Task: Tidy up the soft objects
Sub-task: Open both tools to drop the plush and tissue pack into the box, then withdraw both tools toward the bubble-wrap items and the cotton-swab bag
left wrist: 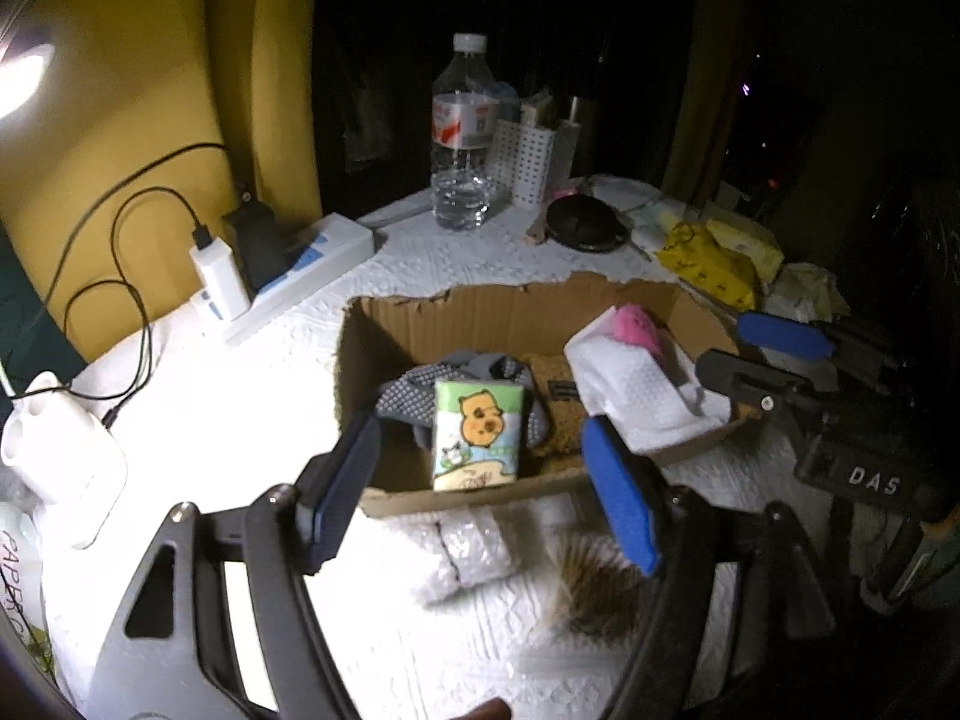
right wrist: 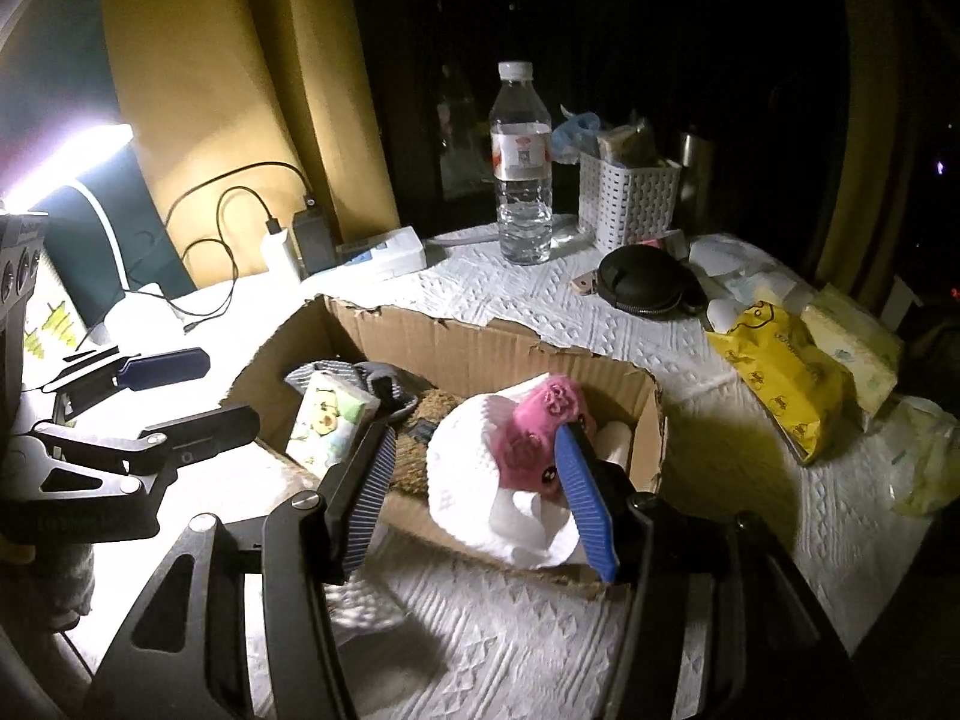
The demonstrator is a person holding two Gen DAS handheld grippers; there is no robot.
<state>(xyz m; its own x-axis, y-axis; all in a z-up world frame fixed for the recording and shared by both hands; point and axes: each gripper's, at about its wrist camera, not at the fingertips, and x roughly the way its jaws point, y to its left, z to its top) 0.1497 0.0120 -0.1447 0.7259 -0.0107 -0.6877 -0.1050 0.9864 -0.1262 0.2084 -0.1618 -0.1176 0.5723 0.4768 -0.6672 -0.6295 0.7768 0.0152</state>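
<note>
A cardboard box point(left wrist: 480, 318) point(right wrist: 480, 348) stands on the white-covered table. It holds a cartoon tissue pack point(left wrist: 477, 435) point(right wrist: 330, 420), a grey dotted cloth point(left wrist: 408, 396), a brown fuzzy item point(right wrist: 429, 414), and a white cloth point(left wrist: 636, 384) point(right wrist: 468, 474) with a pink soft item point(left wrist: 636, 327) point(right wrist: 543, 426). My left gripper point(left wrist: 486, 492) is open and empty, just before the box's near wall. My right gripper point(right wrist: 474, 492) is open over the box's near edge, its jaws on either side of the white cloth. A clear wrapped bundle point(left wrist: 474, 546) and a brown furry item point(left wrist: 594, 588) lie in front of the box.
A water bottle point(left wrist: 462, 132), a white perforated basket point(left wrist: 528, 162), a black round case point(left wrist: 585, 222) and yellow tissue packs point(left wrist: 714, 264) sit behind and right of the box. A power strip point(left wrist: 288, 282) with chargers and cables lies at the left, by a lamp.
</note>
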